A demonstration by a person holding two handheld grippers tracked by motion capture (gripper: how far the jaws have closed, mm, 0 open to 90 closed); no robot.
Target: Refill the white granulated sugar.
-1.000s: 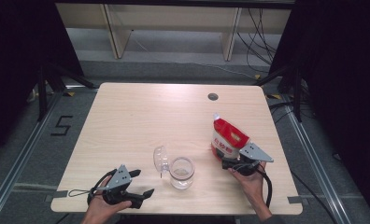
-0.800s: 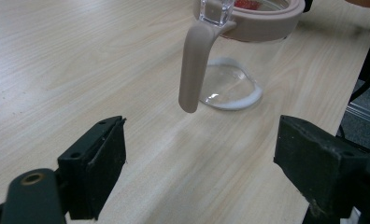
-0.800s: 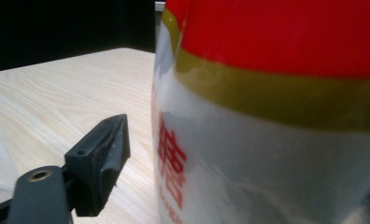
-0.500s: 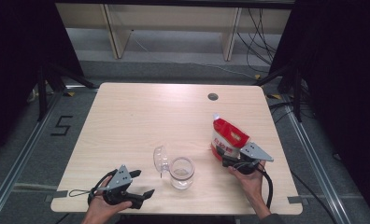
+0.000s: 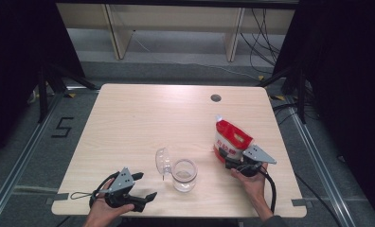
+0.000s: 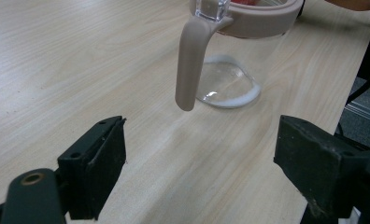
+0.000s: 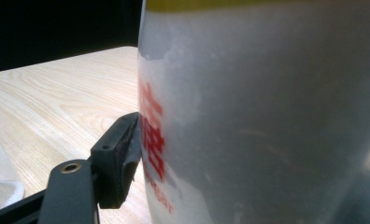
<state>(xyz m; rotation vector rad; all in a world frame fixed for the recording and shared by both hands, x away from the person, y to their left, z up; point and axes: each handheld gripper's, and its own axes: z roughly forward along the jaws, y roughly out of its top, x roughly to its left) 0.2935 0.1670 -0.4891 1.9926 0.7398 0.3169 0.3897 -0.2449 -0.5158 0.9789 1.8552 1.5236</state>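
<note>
Right jaws: the right gripper (image 5: 234, 162) has just been closing its jaws on the red and white pouch (image 5: 230, 139); in the right gripper view the left jaw's pad lies against the pouch's printed side (image 7: 267, 116); the other jaw is hidden behind the pouch, so a full clamp cannot be told.
Left jaws: the left gripper (image 5: 144, 186) stands spread wide with bare desk between its jaws, grasping nothing; in the left gripper view the gap frames the lower middle of the picture.
Pouch: upright at the right of centre in the high view, near the desk's right edge.
Glass jar: the jar (image 5: 184, 174) sits low in the middle of the high view, its hinged lid (image 5: 163, 161) tipped open to the left; a beige handle (image 6: 191, 60) hangs down its near side.
Desk: the pale wood desk (image 5: 143, 118) carries a dark round hole (image 5: 216, 98) at upper right.
</note>
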